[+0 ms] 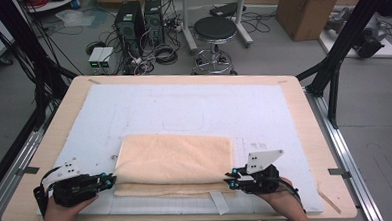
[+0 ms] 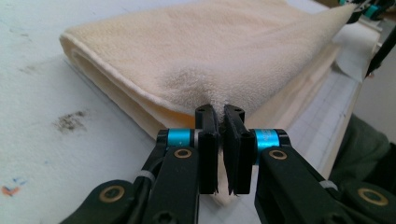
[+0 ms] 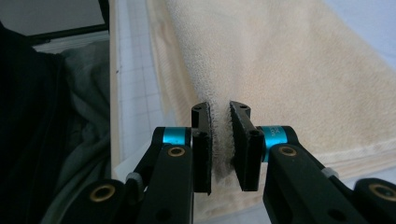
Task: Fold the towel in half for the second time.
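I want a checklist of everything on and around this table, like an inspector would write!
Surface: wooden table under a white mat, stained in spots.
Job's things: folded cream towel at the near edge, top layer pinched at both near corners.
Clutter: strip of tape beside the towel.
Grippers: left gripper and right gripper each shut on the towel.
Cables: black cable trails from the right gripper.
Surroundings: stool, computer towers, cardboard box, floor wires.

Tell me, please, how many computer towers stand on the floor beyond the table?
2: one black tower behind the table's far edge at upper left, and a second tower just to its right. Others may be hidden outside the frame.
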